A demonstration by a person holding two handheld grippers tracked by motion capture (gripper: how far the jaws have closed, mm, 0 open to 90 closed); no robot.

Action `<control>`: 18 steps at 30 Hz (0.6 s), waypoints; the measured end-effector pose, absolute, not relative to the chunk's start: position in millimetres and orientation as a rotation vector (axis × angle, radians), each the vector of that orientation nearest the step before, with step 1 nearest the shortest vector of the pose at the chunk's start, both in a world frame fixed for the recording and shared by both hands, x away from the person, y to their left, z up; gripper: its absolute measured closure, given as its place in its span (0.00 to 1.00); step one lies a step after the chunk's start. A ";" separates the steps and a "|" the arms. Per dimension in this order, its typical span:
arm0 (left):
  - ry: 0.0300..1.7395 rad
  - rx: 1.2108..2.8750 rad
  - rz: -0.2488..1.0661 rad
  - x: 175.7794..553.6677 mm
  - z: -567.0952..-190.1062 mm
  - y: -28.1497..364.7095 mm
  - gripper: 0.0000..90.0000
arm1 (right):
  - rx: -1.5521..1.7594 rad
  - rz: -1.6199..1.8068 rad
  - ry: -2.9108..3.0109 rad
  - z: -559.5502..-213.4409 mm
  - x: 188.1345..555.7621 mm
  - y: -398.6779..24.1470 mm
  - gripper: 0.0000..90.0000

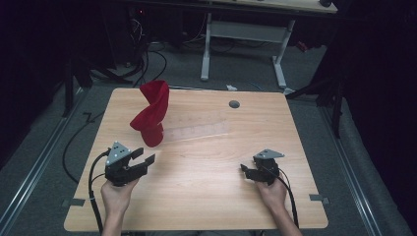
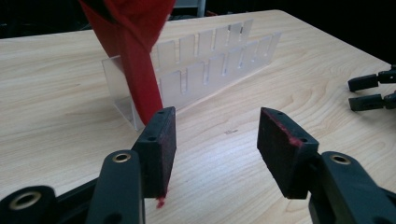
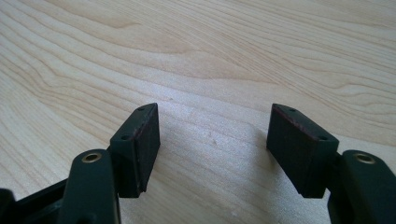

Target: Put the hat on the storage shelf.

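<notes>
A red cloth (image 1: 151, 114) is seen draped over a clear slotted rack (image 1: 196, 129), with the left gripper (image 1: 143, 156) parted and empty just near of it, while the right gripper (image 1: 244, 169) is held open over bare table (image 1: 206, 167).

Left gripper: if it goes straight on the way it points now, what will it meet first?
Probably the red cloth hanging at the near end of the clear rack. The left gripper is open, nothing between its fingers; the cloth sits slightly left of its line, so depth is uncertain.

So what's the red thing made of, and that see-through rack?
The red thing looks like soft matte cloth: it twists and folds, and drapes over one end of the rack. The rack seems to be frosted clear plastic, maybe acrylic: stiff slotted walls, with the wood showing through.
</notes>
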State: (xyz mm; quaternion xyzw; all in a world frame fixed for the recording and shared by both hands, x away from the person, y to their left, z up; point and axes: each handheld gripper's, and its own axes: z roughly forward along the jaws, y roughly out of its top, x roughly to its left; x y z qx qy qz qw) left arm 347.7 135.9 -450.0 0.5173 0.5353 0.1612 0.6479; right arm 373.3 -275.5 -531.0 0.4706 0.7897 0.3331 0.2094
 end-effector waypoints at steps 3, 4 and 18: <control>1.215 1.190 0.357 345.1 -451.6 133.4 0.55 | 1.311 0.926 2.197 -531.0 373.2 -275.4 0.39; 1.214 1.191 0.353 344.4 -451.6 132.3 0.55 | 1.311 0.926 2.197 -531.0 373.2 -275.4 0.39; 1.185 1.222 0.284 339.7 -458.6 113.4 0.57 | 1.310 0.926 2.196 -531.0 373.2 -275.3 0.39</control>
